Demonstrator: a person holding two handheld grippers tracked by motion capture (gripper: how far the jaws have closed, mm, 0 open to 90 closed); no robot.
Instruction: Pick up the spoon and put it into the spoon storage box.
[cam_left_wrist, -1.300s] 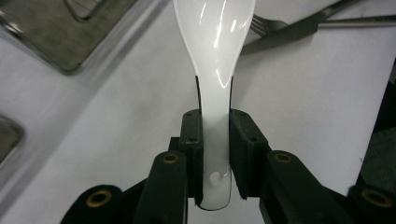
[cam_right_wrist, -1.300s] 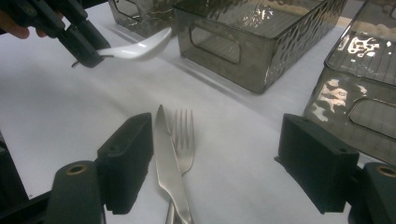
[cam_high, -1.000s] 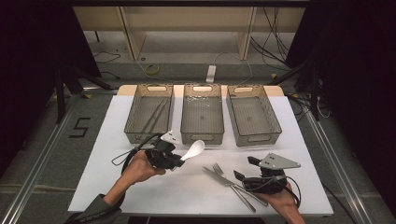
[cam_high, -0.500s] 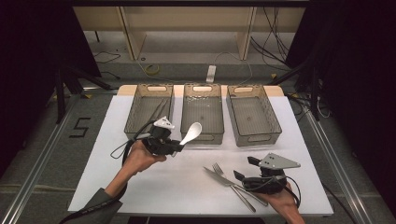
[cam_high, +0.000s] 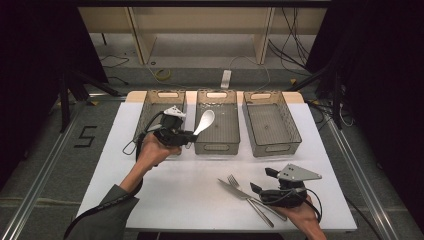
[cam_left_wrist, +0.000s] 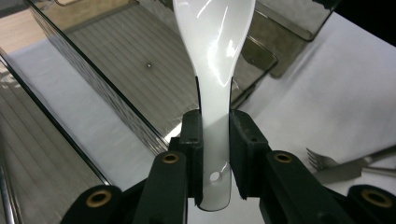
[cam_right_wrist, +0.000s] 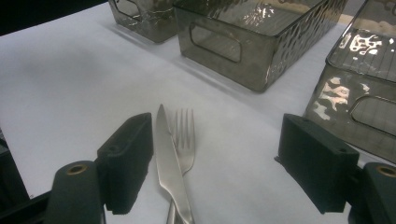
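High view: my left tongs (cam_high: 186, 137) grip a white spoon (cam_high: 205, 121) by its handle, the bowl raised over the near edge of the middle bin (cam_high: 218, 145). Left gripper view has both pads pressed on the spoon's handle (cam_left_wrist: 215, 140), with the bowl pointing over the bins. My right tongs (cam_high: 260, 182) rest on the white tabletop (cam_high: 180, 190), jaws wide apart and gripping nothing, with a knife (cam_right_wrist: 169, 168) and a fork (cam_right_wrist: 185, 140) lying between them, the knife beside the left pad.
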